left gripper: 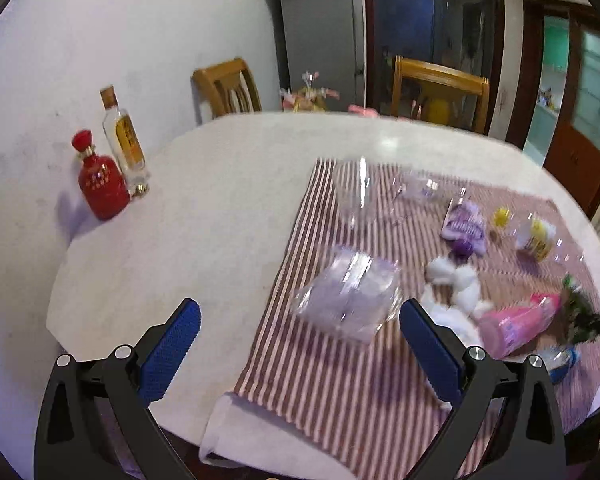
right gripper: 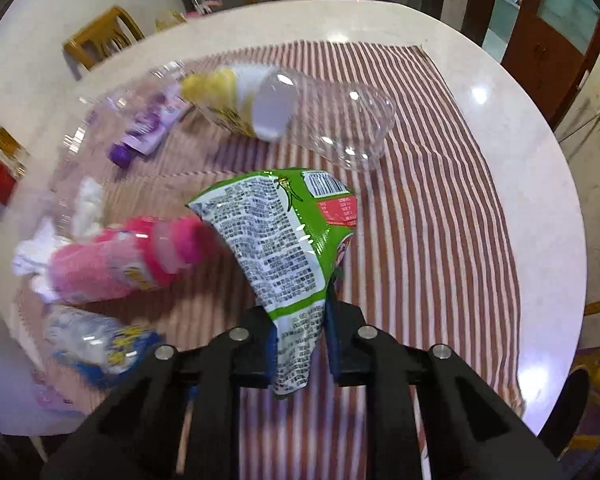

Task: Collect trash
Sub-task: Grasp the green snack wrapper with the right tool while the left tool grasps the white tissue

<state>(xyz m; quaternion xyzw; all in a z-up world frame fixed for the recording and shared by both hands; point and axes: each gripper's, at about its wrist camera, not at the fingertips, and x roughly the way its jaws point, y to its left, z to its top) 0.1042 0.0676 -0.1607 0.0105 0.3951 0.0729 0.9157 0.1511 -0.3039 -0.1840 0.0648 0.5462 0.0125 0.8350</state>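
My right gripper point(right gripper: 300, 312) is shut on a green and white snack wrapper point(right gripper: 276, 232), which hangs above the striped cloth point(right gripper: 420, 240). Beside it lie a pink bottle point(right gripper: 128, 256), a blue-labelled bottle point(right gripper: 100, 344), crumpled white tissue point(right gripper: 84, 208), a purple pouch point(right gripper: 148, 128) and a clear bottle with a yellow label point(right gripper: 300, 116). My left gripper point(left gripper: 300, 306) is open over the near edge of the cloth, with a crushed clear plastic bottle point(left gripper: 348, 296) lying just beyond its blue pads point(left gripper: 172, 344). The wrapper point(left gripper: 576, 308) shows at the right edge of the left wrist view.
The round white table point(left gripper: 204, 240) stands near a wall. A red bottle point(left gripper: 100, 184) and a tall glass liquor bottle point(left gripper: 124, 140) stand at its far left. Wooden chairs point(left gripper: 440, 88) sit behind the table. A clear cup point(left gripper: 354, 190) rests on the cloth's far corner.
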